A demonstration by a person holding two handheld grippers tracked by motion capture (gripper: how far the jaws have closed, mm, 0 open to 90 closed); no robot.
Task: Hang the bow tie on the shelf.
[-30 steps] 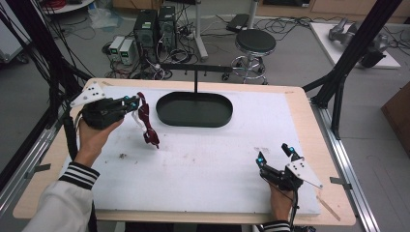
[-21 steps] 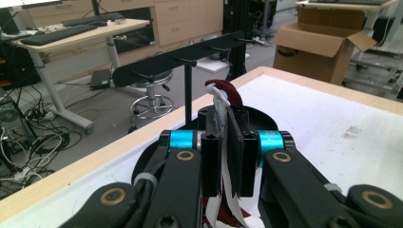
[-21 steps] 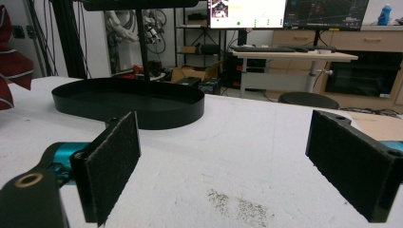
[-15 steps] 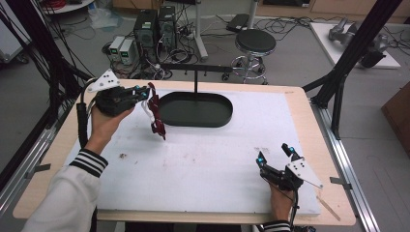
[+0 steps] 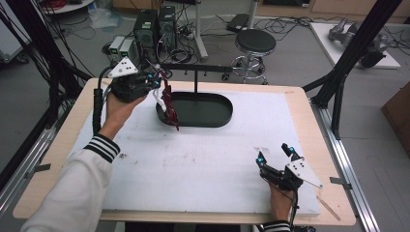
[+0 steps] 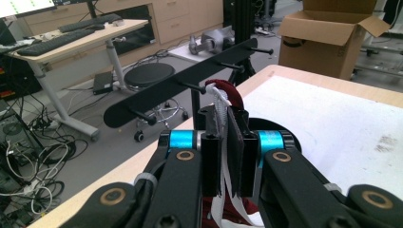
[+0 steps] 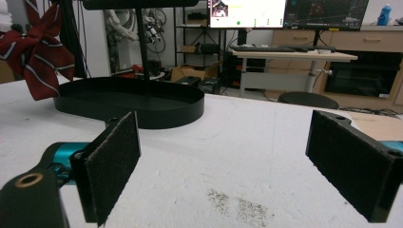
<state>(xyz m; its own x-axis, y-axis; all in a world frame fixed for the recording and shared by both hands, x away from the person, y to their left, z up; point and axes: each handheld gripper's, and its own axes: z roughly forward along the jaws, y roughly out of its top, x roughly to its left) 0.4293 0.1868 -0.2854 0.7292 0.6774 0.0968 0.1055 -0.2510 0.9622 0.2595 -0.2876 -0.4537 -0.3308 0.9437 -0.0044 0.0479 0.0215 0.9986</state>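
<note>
We are holding the left tool [image 5: 157, 83] up at the far left of the counter [image 5: 203, 159], its jaws clamped together on a dark red striped bow tie [image 5: 169, 104] with a white strap. In the high view the bow tie is hanging down from the jaws, dangling over the left rim of the black oval tray [image 5: 212, 118] that is sitting at the back of the counter. In the left gripper view we are seeing the fabric and white strap pinched between the two black jaws, with a black rack bar [image 6: 190, 88] carrying pegs just beyond them. We are resting the right tool [image 5: 275, 157] low at the near right of the counter, well apart from the tray, with its jaws standing wide apart and gripping nothing; in the right gripper view its two padded jaws are framing the white counter surface, the tray farther off.
</note>
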